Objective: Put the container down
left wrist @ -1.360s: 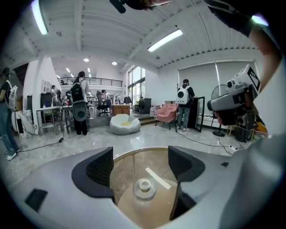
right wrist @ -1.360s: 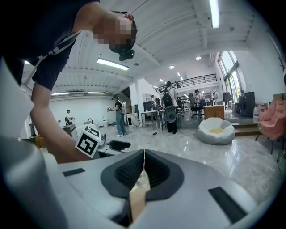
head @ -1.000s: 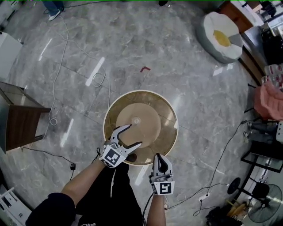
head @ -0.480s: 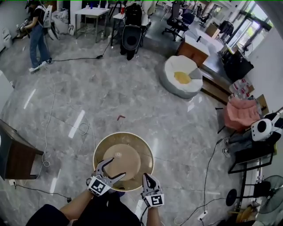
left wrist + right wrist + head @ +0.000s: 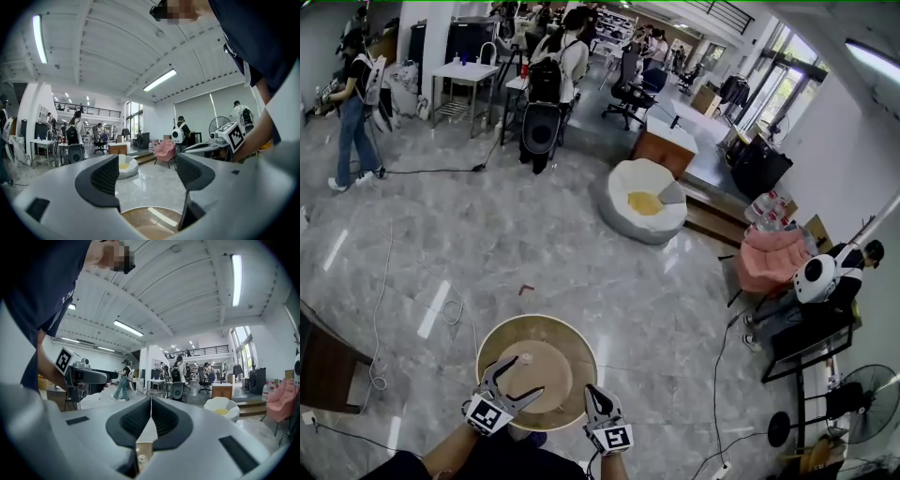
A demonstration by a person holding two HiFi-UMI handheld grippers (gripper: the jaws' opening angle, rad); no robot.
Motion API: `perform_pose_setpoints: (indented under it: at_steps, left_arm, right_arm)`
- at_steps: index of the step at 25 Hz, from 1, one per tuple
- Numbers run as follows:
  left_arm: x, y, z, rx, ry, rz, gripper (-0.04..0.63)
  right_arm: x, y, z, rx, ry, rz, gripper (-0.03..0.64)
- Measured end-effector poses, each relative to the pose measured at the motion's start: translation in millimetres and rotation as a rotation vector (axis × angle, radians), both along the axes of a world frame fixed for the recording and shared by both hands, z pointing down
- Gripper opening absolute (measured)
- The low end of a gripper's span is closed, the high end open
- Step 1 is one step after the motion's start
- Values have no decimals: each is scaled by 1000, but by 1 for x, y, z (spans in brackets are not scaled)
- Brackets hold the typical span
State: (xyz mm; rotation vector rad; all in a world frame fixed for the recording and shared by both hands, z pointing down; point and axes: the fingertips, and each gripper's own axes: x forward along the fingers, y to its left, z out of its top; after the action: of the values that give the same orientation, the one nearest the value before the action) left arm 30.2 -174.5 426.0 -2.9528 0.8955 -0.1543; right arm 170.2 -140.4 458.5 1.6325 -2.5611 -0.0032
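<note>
A round tan container (image 5: 546,364) with a lighter disc inside hangs above the marble floor in the head view. My right gripper (image 5: 592,392) is shut on its near right rim. My left gripper (image 5: 518,379) is open over the container's near left part, one finger inside the rim and the jaws gripping nothing. In the left gripper view the open gripper (image 5: 149,177) frames the container's tan inside (image 5: 150,226) below. The right gripper view shows the gripper (image 5: 150,417) with pads pressed together on a thin pale edge.
A dark wooden table (image 5: 321,370) stands at the left and cables (image 5: 382,309) lie on the floor. A white beanbag (image 5: 645,212), a pink chair (image 5: 769,259) and a fan (image 5: 862,398) are to the right. People and desks are at the back.
The head view has swung upward to show the room. The container and both grippers now sit lower and smaller in it. The right gripper stays shut on the rim and the left stays open.
</note>
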Motion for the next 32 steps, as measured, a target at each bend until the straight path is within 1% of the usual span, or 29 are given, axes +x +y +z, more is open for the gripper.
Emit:
perform_pose_setpoints:
  at_steps: [3, 6, 11, 16, 19, 21, 22, 23, 26, 28, 30, 32]
  left_arm:
    - [-2, 2, -8, 26, 2, 3, 362]
    - [-4, 4, -11, 6, 23, -11, 360]
    - [-7, 6, -11, 11, 45, -10, 360]
    - [-5, 2, -17, 7, 60, -22, 360]
    - [-9, -3, -17, 13, 68, -37, 360]
    - [-16, -6, -18, 17, 85, -49, 351]
    - [-20, -7, -19, 16, 96, -59, 307]
    - [-25, -8, -19, 12, 104, -72, 230]
    - [-30, -23, -9, -10, 122, -103, 117]
    - [-24, -45, 14, -32, 123, -107, 91]
    - [-12, -57, 33, -66, 118, -106, 49]
    - [3, -49, 22, -74, 117, -101, 29]
  right_arm:
    - [-4, 3, -3, -17, -20, 5, 31]
    - [-1, 5, -6, -3, -23, 9, 31]
    - [-4, 3, -15, 21, 4, 9, 31]
    - [-2, 2, -24, 33, -11, 10, 31]
    - [-3, -1, -34, 45, -47, 21, 31]
    - [-8, -3, -39, 55, -44, 20, 31]
    - [-11, -3, -42, 56, -38, 17, 31]
    - [-13, -3, -43, 58, -35, 13, 31]
    - [-16, -16, -36, 90, -40, -3, 31]
    - [-9, -33, -20, 106, -35, 8, 31]
    - [7, -41, -10, 108, -32, 21, 31]
    - [23, -35, -17, 97, -37, 18, 31]
